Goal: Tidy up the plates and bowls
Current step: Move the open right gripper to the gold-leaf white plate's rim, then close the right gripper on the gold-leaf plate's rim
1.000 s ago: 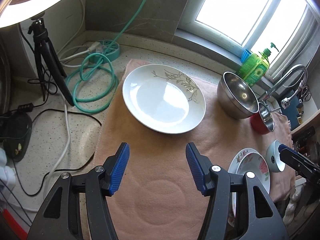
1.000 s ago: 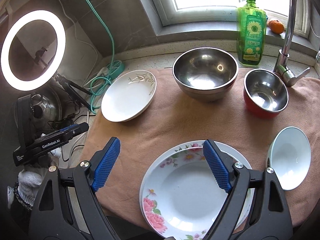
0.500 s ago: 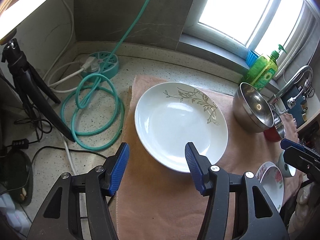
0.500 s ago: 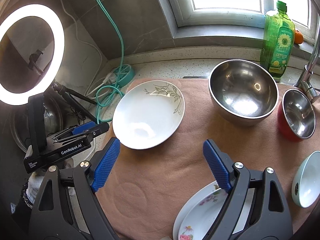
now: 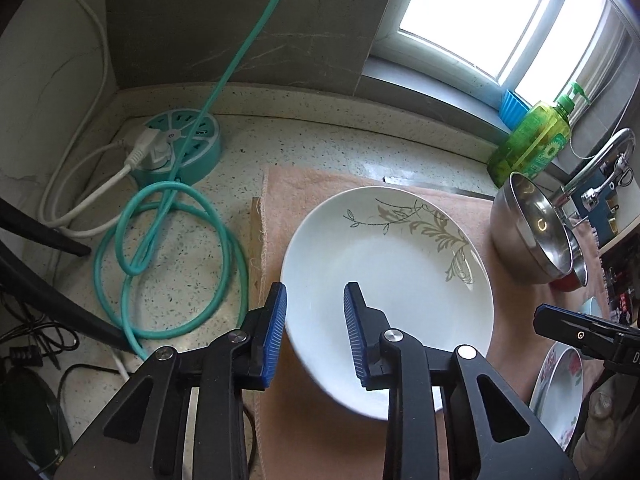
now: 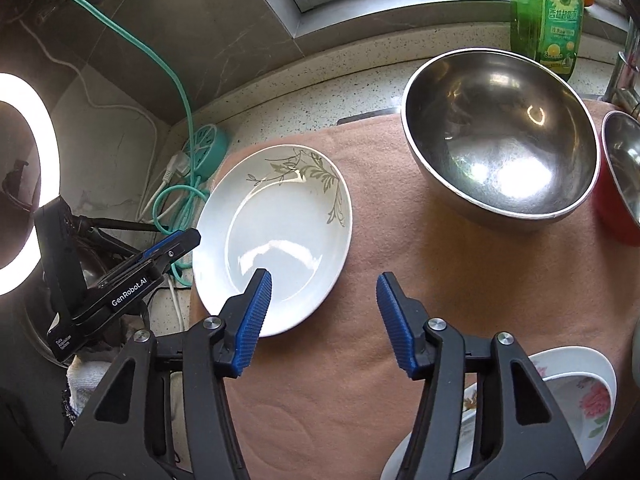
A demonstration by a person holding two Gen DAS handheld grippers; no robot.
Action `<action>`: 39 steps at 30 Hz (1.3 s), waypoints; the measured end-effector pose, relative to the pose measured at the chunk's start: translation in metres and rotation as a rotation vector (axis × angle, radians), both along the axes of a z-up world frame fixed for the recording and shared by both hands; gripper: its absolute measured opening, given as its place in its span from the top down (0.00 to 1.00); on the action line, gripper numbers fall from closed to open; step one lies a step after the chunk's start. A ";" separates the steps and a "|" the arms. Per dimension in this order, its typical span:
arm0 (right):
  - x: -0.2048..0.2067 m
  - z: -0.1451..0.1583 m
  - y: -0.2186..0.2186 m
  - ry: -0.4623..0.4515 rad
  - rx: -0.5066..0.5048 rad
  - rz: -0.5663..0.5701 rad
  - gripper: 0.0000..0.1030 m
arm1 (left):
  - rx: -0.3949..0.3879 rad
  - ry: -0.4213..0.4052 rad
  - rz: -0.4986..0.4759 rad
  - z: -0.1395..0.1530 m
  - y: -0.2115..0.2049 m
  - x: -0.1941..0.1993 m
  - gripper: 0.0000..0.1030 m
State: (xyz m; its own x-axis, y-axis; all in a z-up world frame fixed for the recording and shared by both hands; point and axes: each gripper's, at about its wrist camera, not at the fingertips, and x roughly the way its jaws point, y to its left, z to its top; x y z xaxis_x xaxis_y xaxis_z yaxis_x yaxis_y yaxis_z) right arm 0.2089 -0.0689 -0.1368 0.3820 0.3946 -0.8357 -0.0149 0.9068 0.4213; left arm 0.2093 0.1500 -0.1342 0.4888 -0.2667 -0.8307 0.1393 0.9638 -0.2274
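- Both grippers converge on the white leaf-pattern plate (image 5: 386,280), lying on the pink cloth (image 6: 400,260).
- Left gripper (image 5: 315,332) straddles its near rim, jaws closing, not yet pinching.
- Right gripper (image 6: 324,320) is closing too, nothing gripped.
- Next: clamp the rim, lift level.

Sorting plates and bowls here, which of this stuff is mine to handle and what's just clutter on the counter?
Job items: leaf-pattern white plate, big steel bowl, red bowl, floral plates.

Clutter: green soap bottle, teal power strip, teal cable, ring light, faucet.
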 end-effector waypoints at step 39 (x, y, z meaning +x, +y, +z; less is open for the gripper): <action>0.032 -0.035 0.007 0.092 -0.011 0.000 0.90 | -0.047 0.074 0.017 -0.024 0.010 0.024 0.92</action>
State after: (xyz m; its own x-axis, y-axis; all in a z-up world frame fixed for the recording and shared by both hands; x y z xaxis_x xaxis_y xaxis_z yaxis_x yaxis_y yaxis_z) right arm 0.2413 -0.0617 -0.1722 0.3031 0.3850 -0.8717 0.0234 0.9115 0.4107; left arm 0.2335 0.1599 -0.1577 0.4315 -0.2988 -0.8512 0.1045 0.9538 -0.2818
